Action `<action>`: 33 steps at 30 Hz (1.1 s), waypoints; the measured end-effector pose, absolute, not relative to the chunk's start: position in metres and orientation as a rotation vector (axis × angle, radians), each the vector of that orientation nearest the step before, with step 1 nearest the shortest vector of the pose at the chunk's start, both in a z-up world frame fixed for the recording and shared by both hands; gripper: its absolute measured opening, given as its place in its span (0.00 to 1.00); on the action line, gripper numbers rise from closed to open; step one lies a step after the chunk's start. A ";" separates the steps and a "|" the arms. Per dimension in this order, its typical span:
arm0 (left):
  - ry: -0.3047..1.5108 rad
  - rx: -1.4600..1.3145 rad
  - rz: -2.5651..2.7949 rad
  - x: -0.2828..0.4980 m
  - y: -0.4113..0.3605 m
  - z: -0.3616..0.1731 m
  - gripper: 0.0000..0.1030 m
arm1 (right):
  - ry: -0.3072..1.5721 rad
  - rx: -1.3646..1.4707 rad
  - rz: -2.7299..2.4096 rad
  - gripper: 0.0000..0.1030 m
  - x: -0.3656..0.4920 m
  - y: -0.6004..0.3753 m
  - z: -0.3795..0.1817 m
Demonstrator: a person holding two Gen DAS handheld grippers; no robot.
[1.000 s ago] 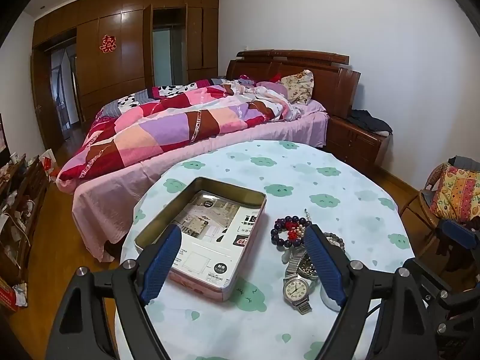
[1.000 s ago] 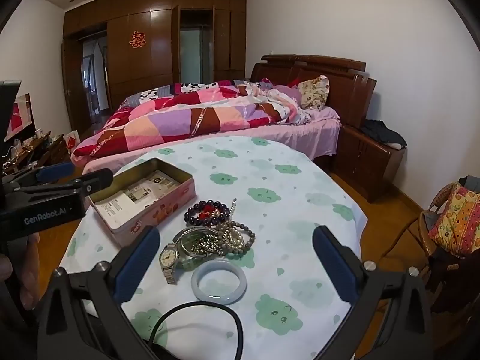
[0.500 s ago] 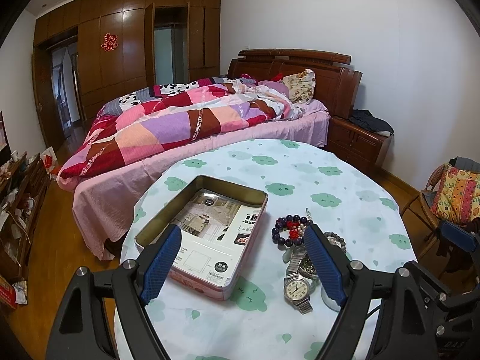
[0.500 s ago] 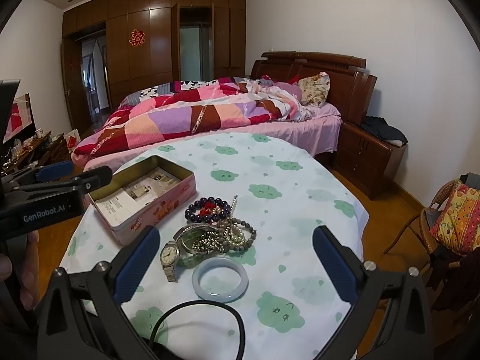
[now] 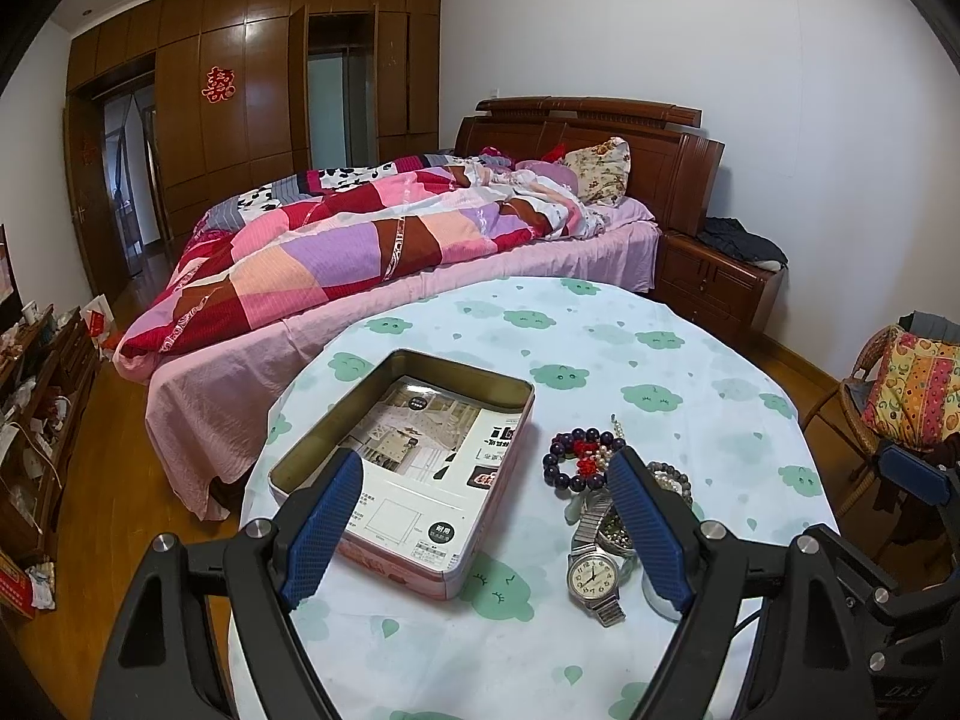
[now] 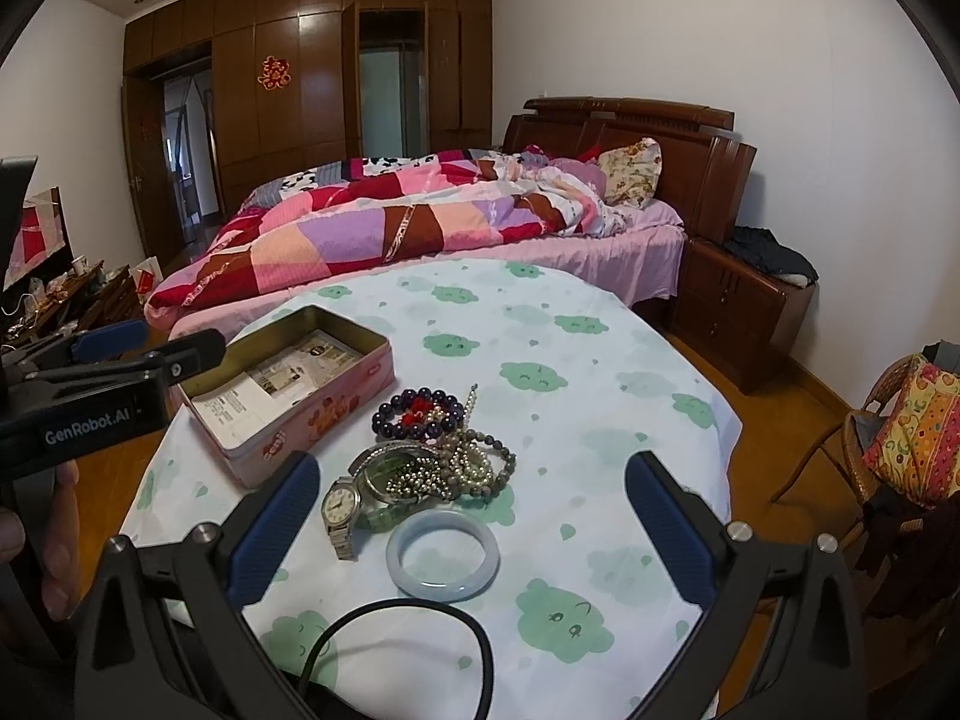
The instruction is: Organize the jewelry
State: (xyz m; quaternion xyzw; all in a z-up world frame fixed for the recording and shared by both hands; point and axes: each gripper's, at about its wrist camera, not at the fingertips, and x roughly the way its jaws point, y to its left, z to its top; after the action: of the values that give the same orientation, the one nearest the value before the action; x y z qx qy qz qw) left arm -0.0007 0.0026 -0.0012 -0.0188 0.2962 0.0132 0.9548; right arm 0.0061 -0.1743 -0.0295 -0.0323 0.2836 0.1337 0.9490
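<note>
Pink tin [image 6: 288,396] sits at the table's [image 6: 600,372] left without any jewelry; the jewelry pile [image 6: 432,450] lies just right of it. Left tongs [image 5: 489,516] and right tongs [image 6: 474,531] hang released, nothing sorted yet.

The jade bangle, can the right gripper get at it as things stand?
Probably yes. The jade bangle lies alone on the tablecloth, nearest the open right gripper, apart from the wristwatch; only a black cable loops nearby.

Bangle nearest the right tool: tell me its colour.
Pale milky blue-white bangle, clearest in the right wrist view.
</note>
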 end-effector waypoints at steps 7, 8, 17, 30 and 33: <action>0.603 -0.038 0.027 -0.001 0.002 -0.001 0.81 | 0.582 -0.065 0.273 1.00 0.007 -0.175 -0.029; 0.603 -0.038 0.027 -0.001 0.002 -0.001 0.81 | 0.582 -0.064 0.272 1.00 0.007 -0.175 -0.029; 0.603 -0.038 0.026 -0.001 0.003 -0.001 0.81 | 0.585 -0.064 0.273 1.00 0.008 -0.175 -0.029; 0.603 -0.036 0.026 0.000 0.004 -0.002 0.81 | 0.589 -0.062 0.275 1.00 0.008 -0.176 -0.029; 0.606 -0.037 0.026 0.000 0.005 -0.004 0.81 | 0.591 -0.062 0.275 1.00 0.010 -0.176 -0.030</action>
State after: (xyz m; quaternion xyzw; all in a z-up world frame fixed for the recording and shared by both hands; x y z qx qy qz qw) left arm -0.0004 0.0050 -0.0040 -0.0184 0.2982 0.0126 0.9543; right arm 0.0097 -0.1762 -0.0295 -0.0304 0.2902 0.1350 0.9469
